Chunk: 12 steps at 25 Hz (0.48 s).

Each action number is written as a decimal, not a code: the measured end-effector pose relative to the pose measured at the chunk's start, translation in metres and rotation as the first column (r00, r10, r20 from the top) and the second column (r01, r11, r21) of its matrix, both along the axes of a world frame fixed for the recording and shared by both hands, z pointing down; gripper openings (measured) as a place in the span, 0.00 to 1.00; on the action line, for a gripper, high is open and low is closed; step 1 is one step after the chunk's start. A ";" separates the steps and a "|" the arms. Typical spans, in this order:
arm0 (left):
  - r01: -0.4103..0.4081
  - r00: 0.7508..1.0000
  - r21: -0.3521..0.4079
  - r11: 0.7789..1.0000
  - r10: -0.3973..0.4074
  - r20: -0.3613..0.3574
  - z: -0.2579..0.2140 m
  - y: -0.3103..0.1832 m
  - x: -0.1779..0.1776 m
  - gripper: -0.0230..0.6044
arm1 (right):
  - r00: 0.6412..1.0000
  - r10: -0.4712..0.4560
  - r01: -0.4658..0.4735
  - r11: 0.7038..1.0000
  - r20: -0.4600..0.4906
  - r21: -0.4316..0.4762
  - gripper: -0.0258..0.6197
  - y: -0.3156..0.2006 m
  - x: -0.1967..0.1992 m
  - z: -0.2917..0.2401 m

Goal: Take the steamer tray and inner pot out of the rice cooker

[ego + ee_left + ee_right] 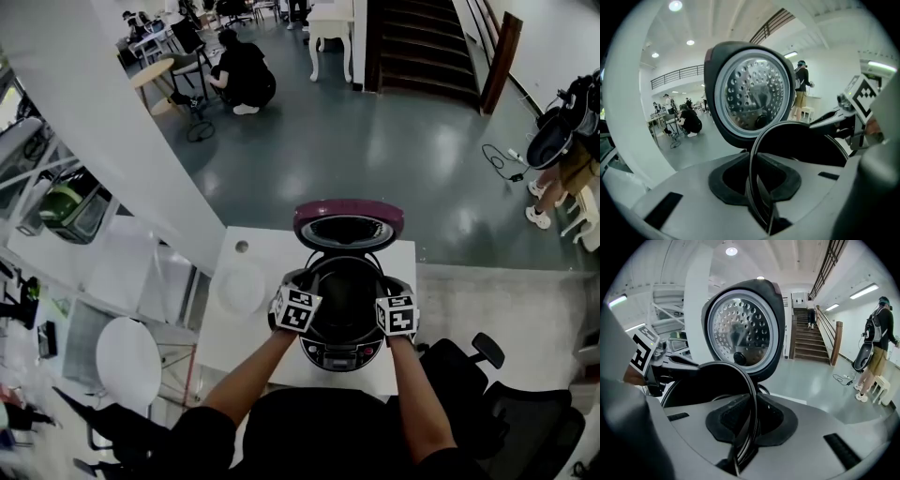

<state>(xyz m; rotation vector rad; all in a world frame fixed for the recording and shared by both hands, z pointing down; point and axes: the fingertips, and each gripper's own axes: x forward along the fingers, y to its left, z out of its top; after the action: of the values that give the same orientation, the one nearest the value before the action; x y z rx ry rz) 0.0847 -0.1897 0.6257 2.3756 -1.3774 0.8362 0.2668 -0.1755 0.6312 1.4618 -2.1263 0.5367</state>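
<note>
L hand-held gripper [760,190]: clamped on inner pot [804,145] rim | R hand-held gripper [743,437]: same, opp. rim | pot base unseen; can't tell if clear of rice cooker [343,354]

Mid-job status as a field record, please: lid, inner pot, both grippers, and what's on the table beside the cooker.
lid: open, tipped back, perforated inner plate facing the grippers
inner pot: dark, at the cooker's mouth; how far raised cannot be told
left gripper: shut on the inner pot's rim, left side
right gripper: shut on the rim, right side
rice cooker: on the white table, control panel toward the person
beside cooker: white round dish to its left, apart from it
</note>
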 end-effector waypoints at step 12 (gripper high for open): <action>0.111 0.978 0.032 0.993 -0.104 -0.179 -0.048 0.033 -0.016 0.10 | 0.998 -0.062 0.061 0.993 0.010 0.097 0.10 0.008 -0.015 -0.057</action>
<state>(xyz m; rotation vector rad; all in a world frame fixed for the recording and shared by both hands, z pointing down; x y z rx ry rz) 0.0683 -0.1570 0.5781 2.3181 -1.4485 0.5577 0.2522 -0.1675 0.5746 1.4425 -2.2276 0.4276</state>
